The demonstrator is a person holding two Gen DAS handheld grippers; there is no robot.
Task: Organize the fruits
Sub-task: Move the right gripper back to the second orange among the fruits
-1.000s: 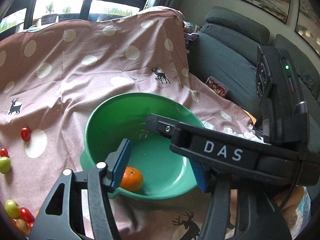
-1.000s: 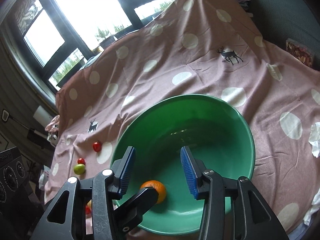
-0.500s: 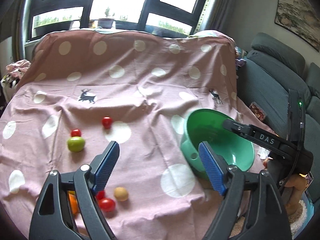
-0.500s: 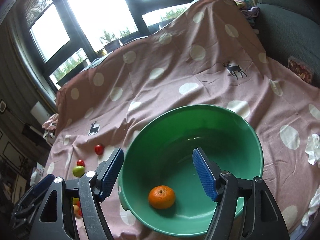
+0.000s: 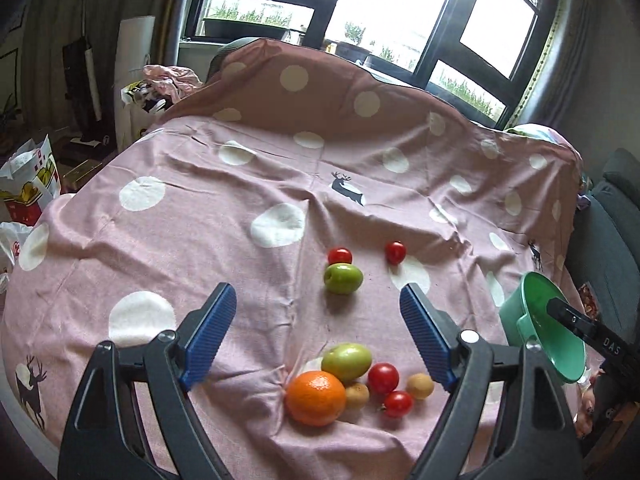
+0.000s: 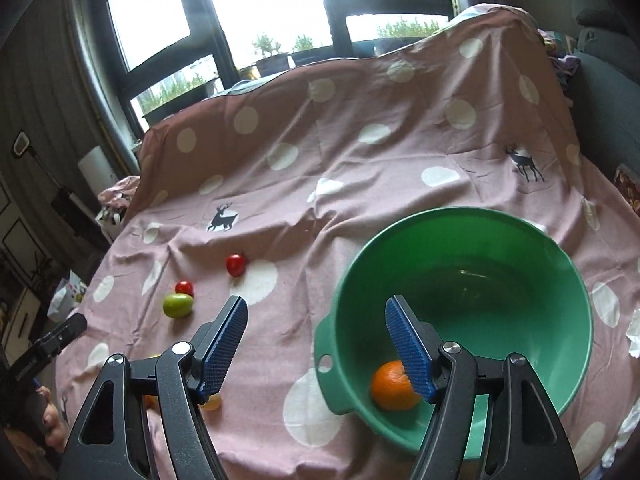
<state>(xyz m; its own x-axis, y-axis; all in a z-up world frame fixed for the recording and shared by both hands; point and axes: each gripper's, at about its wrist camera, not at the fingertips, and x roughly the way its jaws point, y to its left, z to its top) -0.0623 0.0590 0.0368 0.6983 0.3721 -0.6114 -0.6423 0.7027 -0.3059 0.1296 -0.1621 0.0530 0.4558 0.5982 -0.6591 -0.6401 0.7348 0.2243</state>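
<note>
Both tongs gape with nothing between their blue pads, jaws having just been opening: left gripper (image 5: 316, 330) above the loose fruit, right gripper (image 6: 316, 346) over the near rim of the green bowl (image 6: 520, 220). Inside the bowl lies one tangerine (image 6: 392, 386). Left of the bowl, on the dotted pink cloth (image 5: 200, 184), sit an orange (image 5: 316, 398), two green apples (image 5: 347, 361) and cherry tomatoes (image 5: 383, 378); farther left, another apple (image 5: 343, 278).
</note>
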